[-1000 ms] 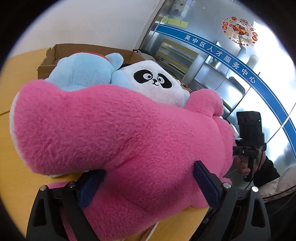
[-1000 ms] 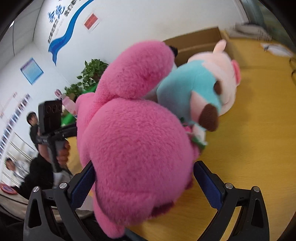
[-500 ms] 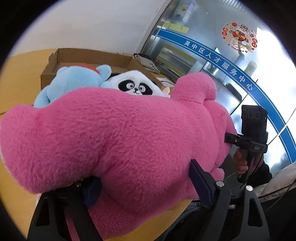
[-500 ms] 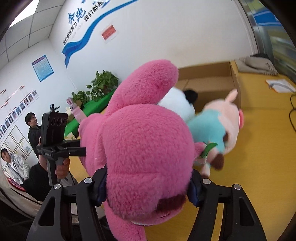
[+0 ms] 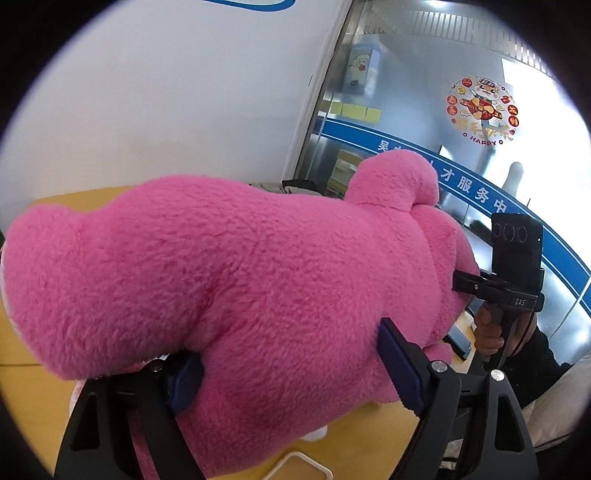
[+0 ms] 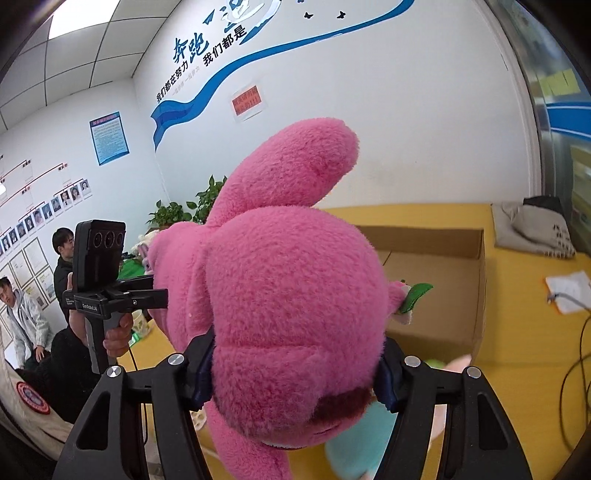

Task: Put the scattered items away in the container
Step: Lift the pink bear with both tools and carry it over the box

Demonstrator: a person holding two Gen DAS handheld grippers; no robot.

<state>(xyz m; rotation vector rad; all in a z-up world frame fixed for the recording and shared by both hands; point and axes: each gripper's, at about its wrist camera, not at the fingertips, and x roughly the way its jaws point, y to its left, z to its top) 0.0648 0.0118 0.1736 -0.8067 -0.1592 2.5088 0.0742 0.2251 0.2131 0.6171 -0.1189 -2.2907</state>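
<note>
Left wrist view — both grippers (image 5: 291, 365) (image 6: 295, 373) pinch the pink plush (image 5: 240, 277), hiding most of the cardboard box (image 6: 443, 295).

Bright, even room light; a ceiling panel (image 6: 79, 18) glows and the glass wall (image 5: 535, 122) glares white. Fisheye edges bend into black corners; focus is sharp.

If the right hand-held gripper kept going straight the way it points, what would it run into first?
Nothing new at once: the right hand-held gripper is already clamped on the pink plush. Beyond that lies the open cardboard box, probably next, though depth is unclear.
</note>
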